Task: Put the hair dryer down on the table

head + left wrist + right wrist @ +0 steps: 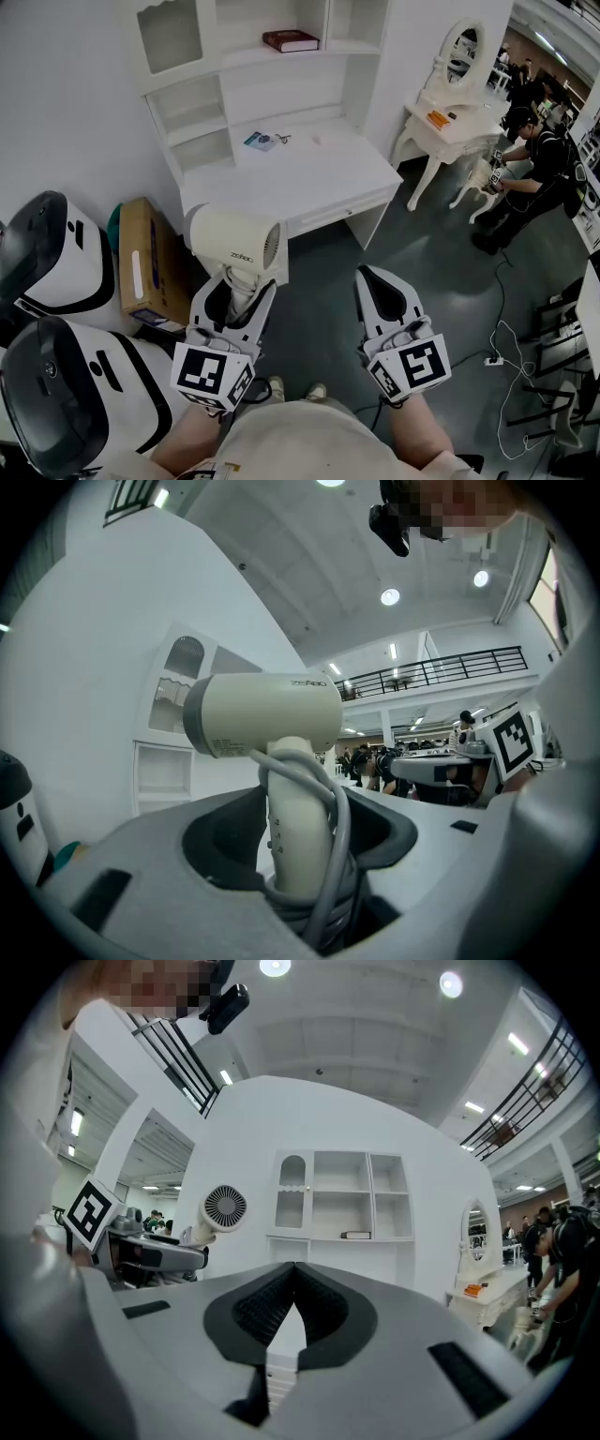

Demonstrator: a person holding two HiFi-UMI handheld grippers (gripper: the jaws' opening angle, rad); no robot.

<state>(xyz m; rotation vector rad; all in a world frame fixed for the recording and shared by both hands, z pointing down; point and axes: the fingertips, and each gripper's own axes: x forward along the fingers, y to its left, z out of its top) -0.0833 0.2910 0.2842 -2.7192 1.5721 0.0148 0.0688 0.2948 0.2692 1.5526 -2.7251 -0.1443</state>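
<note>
A cream hair dryer (234, 240) with its grey cord wound round the handle stands upright in my left gripper (236, 289), which is shut on the handle. In the left gripper view the hair dryer (267, 716) fills the middle, its barrel pointing right. It hangs in the air near the front left corner of the white desk (309, 169). My right gripper (380, 286) is shut and empty, held over the floor in front of the desk. From the right gripper view the hair dryer (221, 1209) shows its round rear grille at the left.
A small blue item (260, 141) lies on the desk and a red book (291, 40) on the shelf above. A cardboard box (145, 262) and white robot shells (56, 253) stand at the left. A dressing table (455, 122) and a person (534, 178) are at the right.
</note>
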